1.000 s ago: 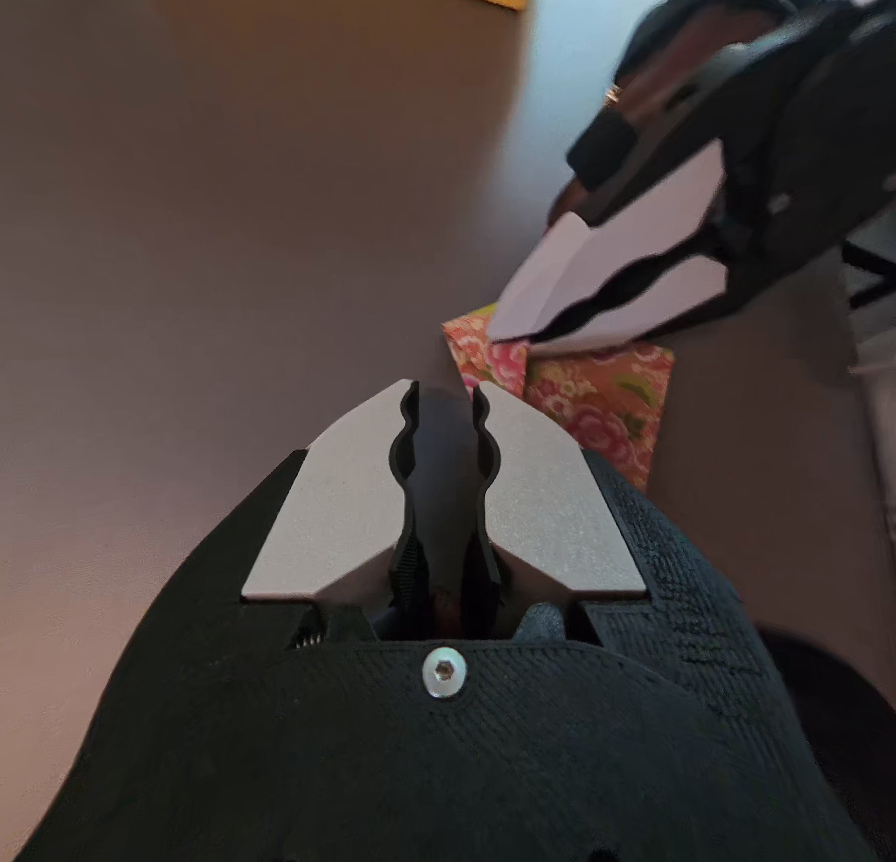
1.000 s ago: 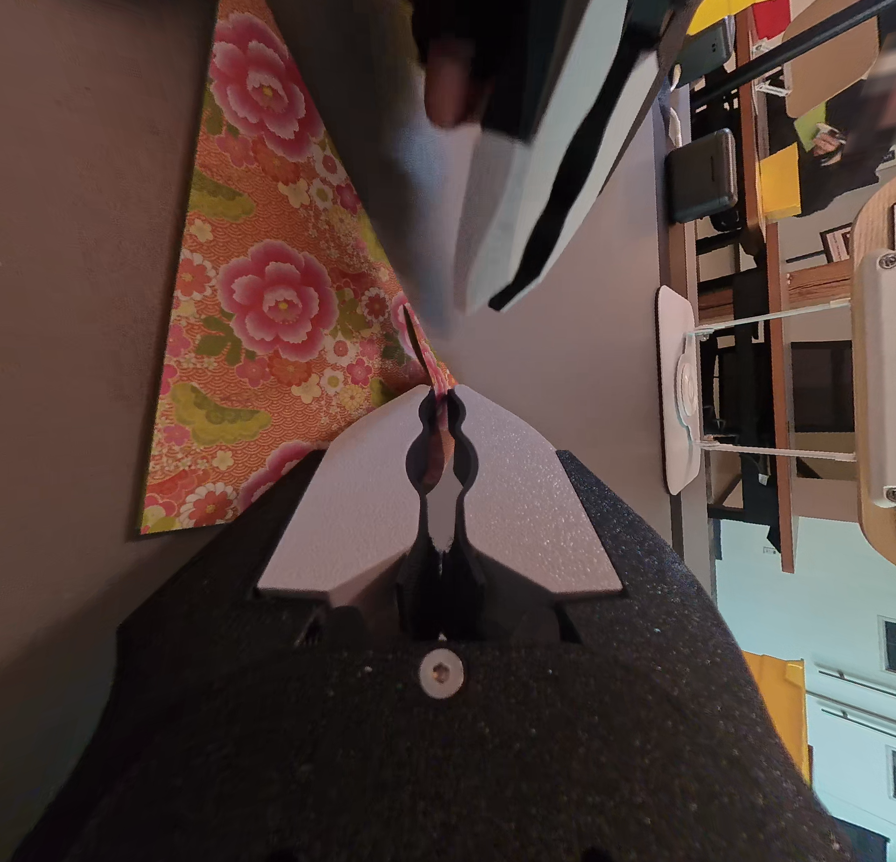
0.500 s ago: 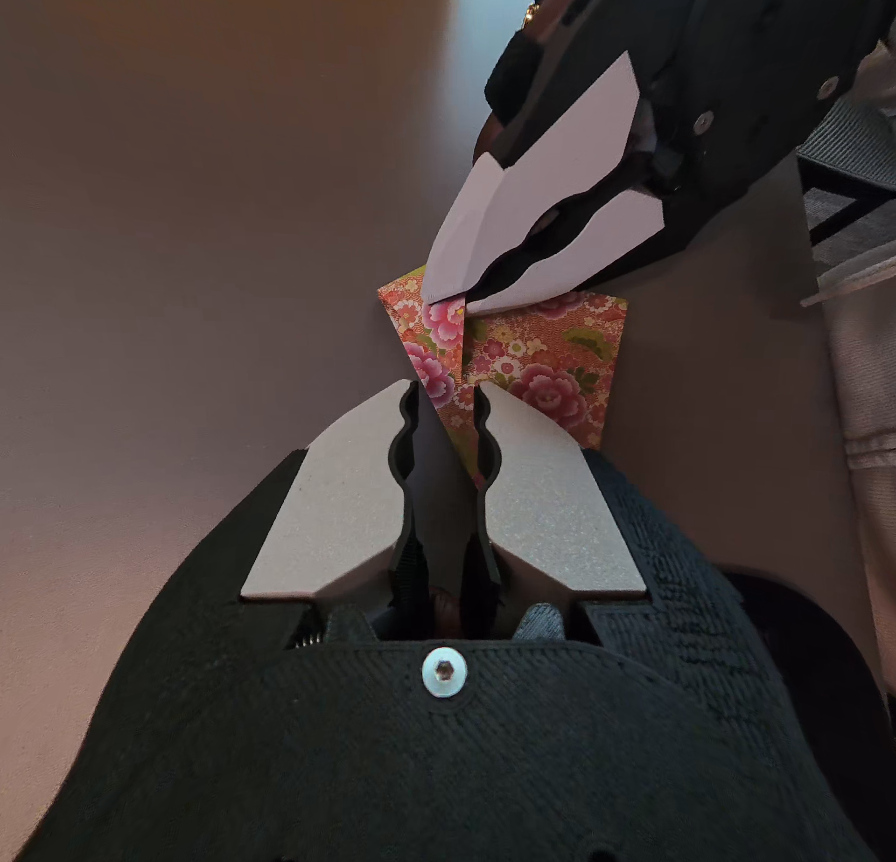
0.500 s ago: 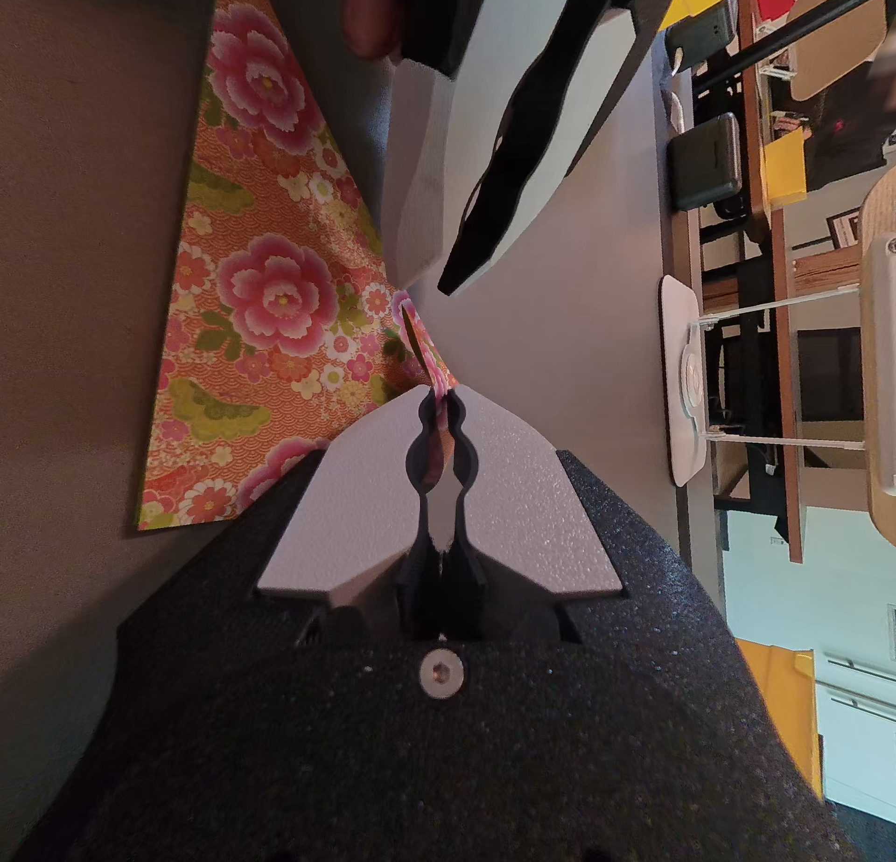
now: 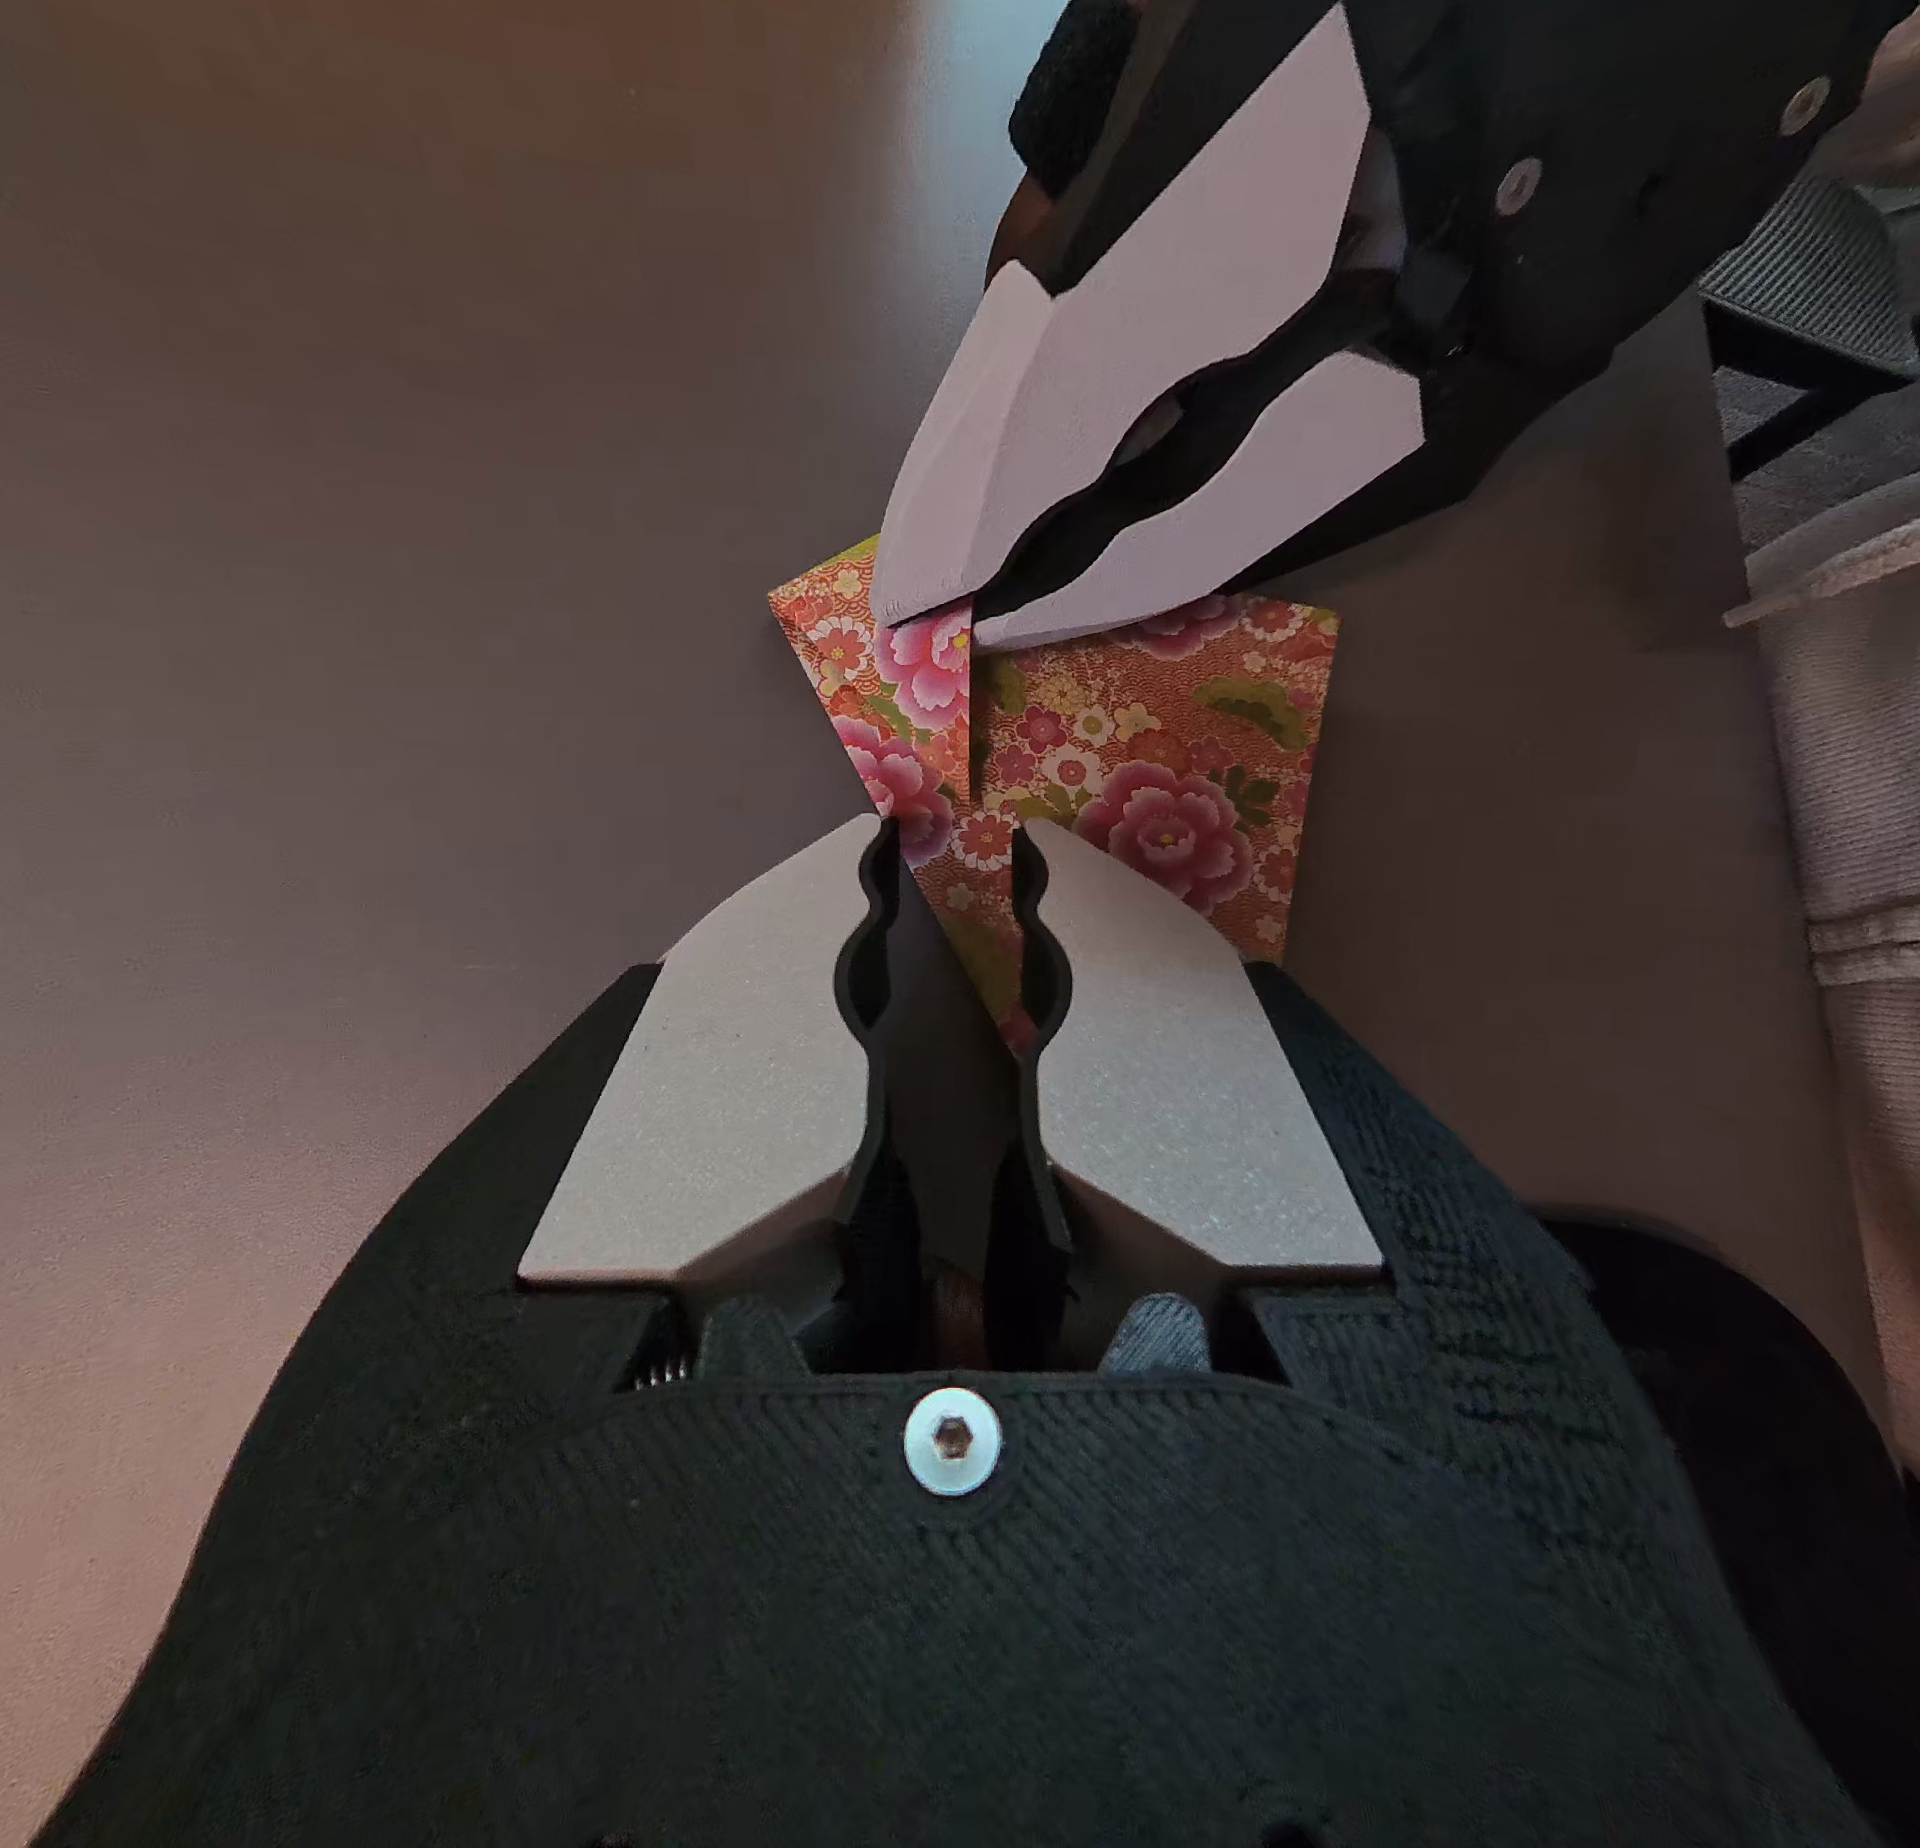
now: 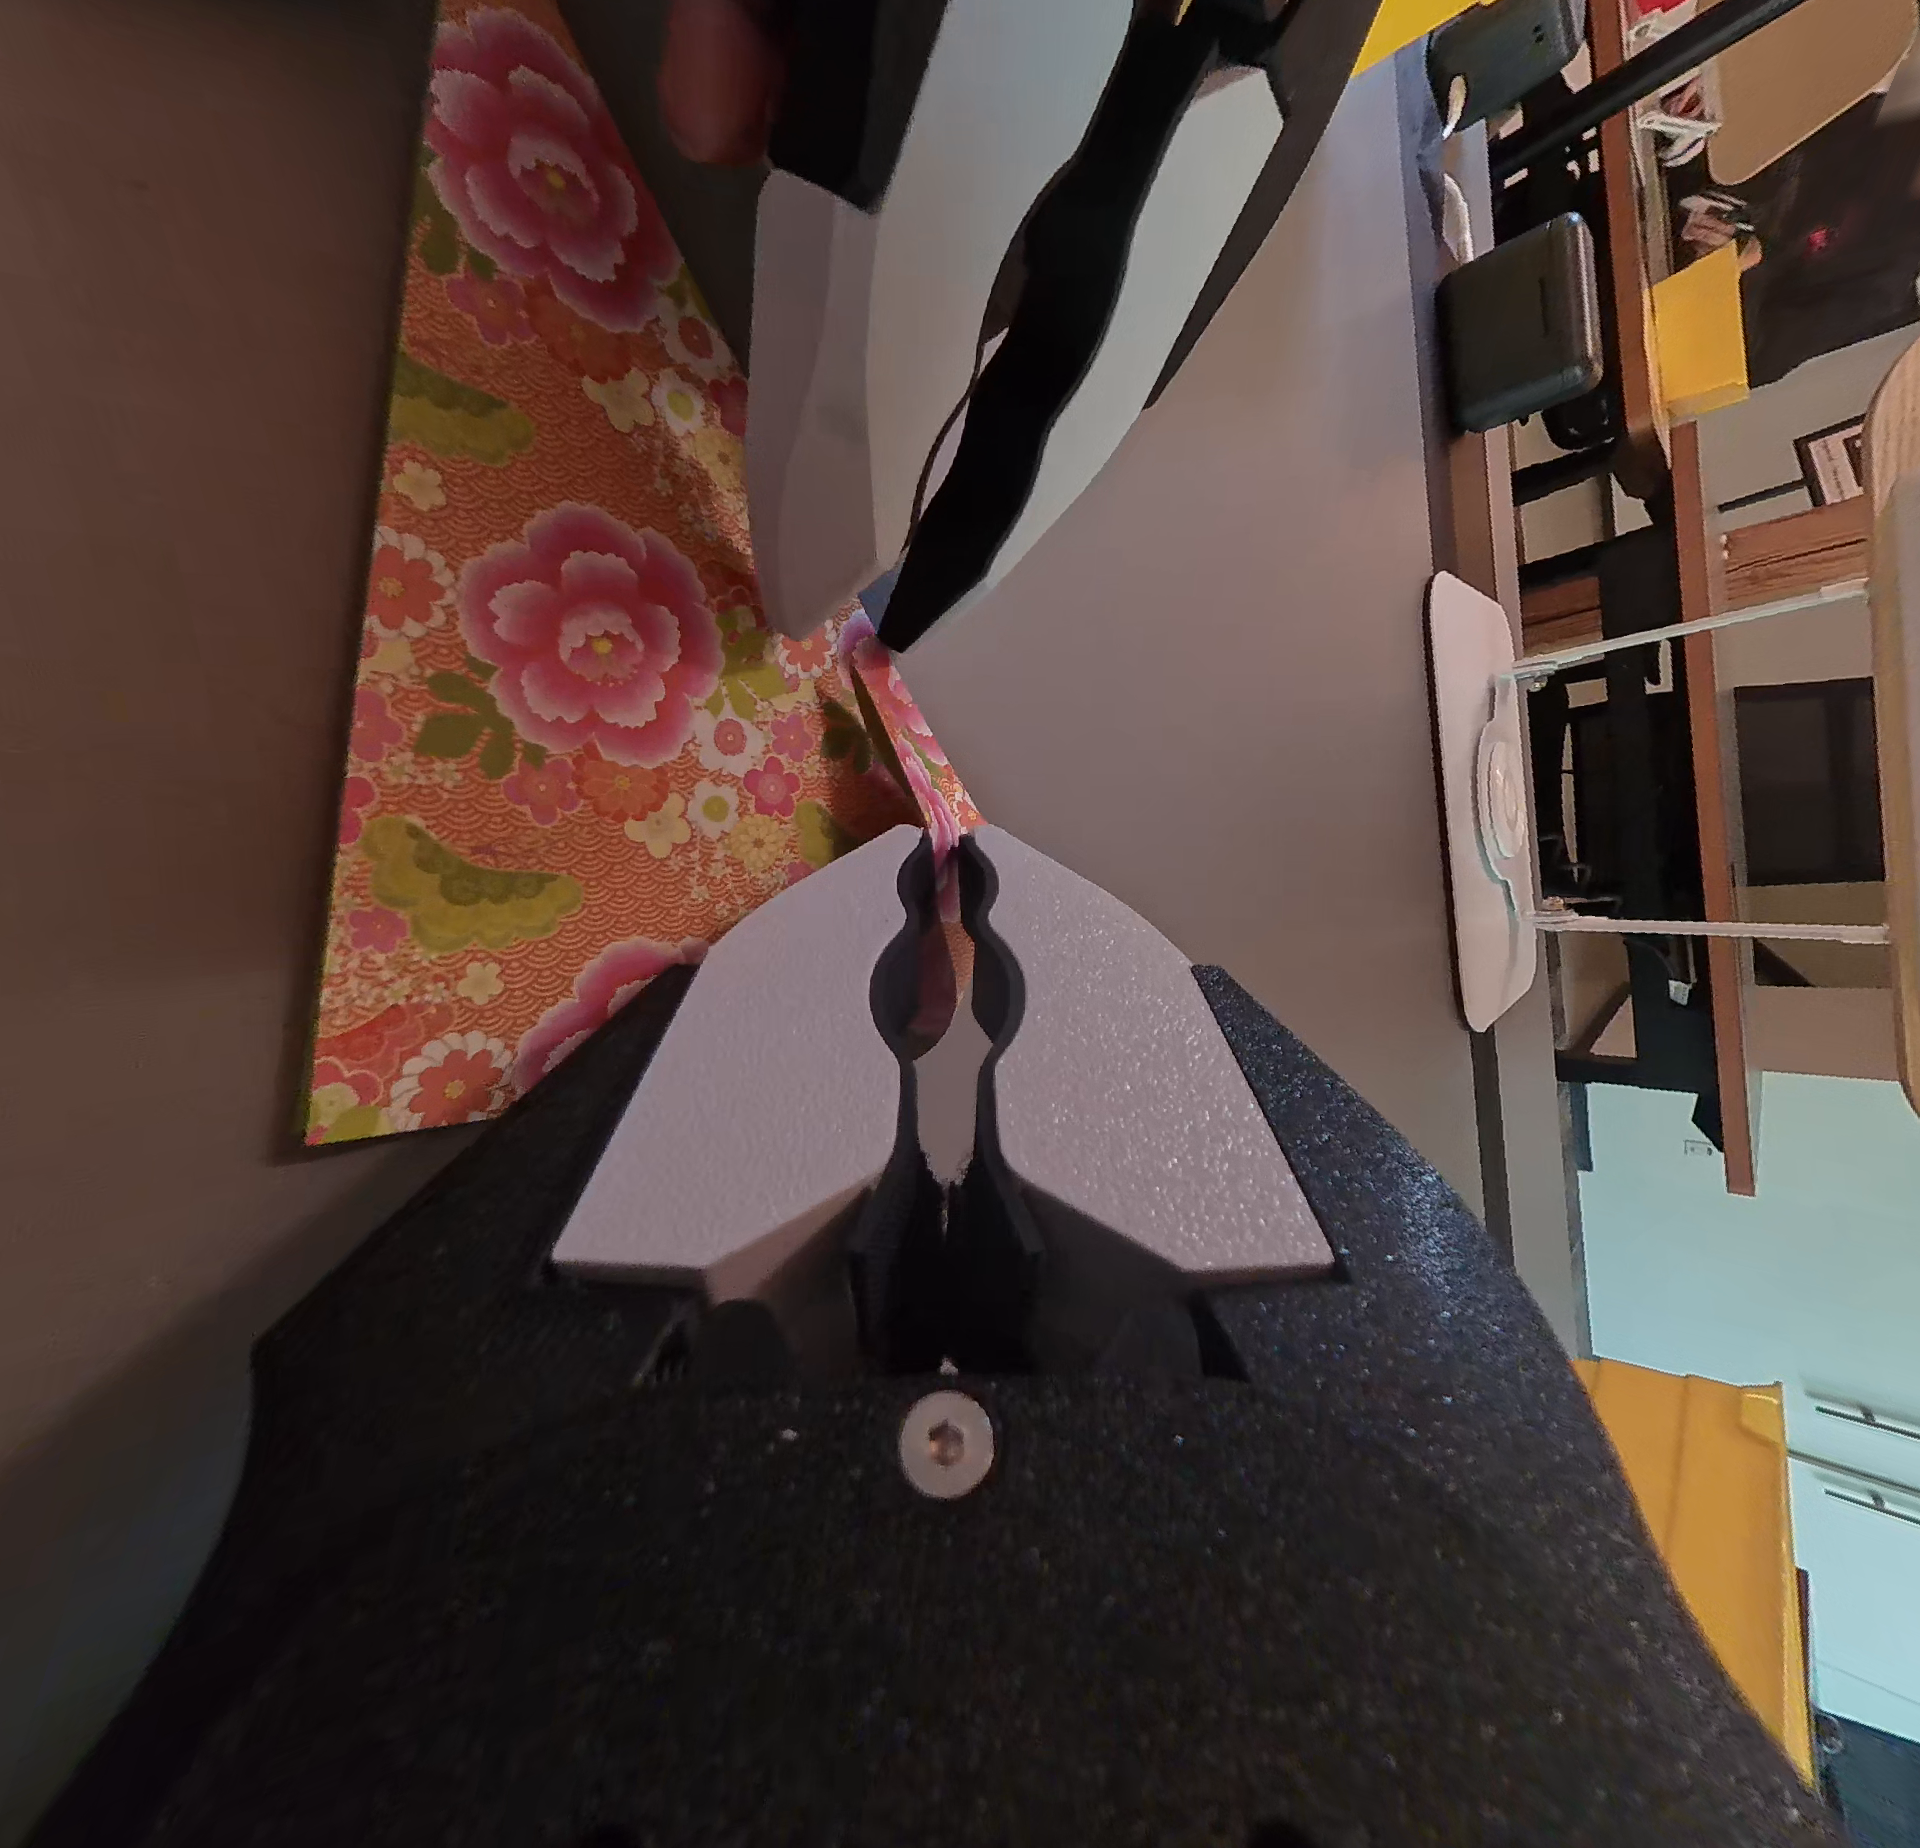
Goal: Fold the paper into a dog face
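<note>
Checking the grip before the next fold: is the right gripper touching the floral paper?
Touching: right wrist view shows the right gripper shut on the floral paper flap.

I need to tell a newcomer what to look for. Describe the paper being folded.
On the plain brown table, between the two grippers, lies the paper. It is orange with pink flowers and green patches, one flap raised and pinched by the right gripper. Nothing else on the table is patterned.

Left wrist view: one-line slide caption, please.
Right tongs pinch a raised flap of the floral paper on the brown table; open left tongs approach the flap's near edge.
</note>
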Demonstrator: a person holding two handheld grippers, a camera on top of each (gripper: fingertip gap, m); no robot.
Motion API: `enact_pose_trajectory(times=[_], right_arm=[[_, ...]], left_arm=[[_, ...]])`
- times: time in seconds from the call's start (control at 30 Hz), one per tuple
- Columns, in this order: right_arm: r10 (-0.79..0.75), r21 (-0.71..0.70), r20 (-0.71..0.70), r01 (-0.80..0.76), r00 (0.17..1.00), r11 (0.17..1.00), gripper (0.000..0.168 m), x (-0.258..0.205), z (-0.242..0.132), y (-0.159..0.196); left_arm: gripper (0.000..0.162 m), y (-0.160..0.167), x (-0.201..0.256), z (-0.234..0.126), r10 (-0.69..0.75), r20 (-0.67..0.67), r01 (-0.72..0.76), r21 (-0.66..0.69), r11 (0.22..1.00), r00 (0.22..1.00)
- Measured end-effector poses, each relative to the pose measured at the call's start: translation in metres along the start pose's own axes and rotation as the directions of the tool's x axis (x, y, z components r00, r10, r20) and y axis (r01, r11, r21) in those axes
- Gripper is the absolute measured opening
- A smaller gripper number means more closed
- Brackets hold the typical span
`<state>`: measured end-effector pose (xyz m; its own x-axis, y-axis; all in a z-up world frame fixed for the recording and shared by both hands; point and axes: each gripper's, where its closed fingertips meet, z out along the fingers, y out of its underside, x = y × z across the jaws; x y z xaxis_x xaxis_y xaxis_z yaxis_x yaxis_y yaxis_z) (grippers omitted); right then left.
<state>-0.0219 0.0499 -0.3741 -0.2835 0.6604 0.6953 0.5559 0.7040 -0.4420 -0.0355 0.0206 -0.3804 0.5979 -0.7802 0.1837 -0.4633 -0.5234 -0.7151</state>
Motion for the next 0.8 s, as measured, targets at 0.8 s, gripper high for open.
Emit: enact_pose_trajectory(times=[0.8], right_arm=[[-0.002, -0.003, -0.003, 0.002, 1.000, 1.000, 0.004, 0.0005, -0.0003, 0.0038]], left_arm=[[0.020, 0.0001, -0.0051, -0.0041, -0.005, 0.028, 0.004, 0.019, 1.000, 1.000]])
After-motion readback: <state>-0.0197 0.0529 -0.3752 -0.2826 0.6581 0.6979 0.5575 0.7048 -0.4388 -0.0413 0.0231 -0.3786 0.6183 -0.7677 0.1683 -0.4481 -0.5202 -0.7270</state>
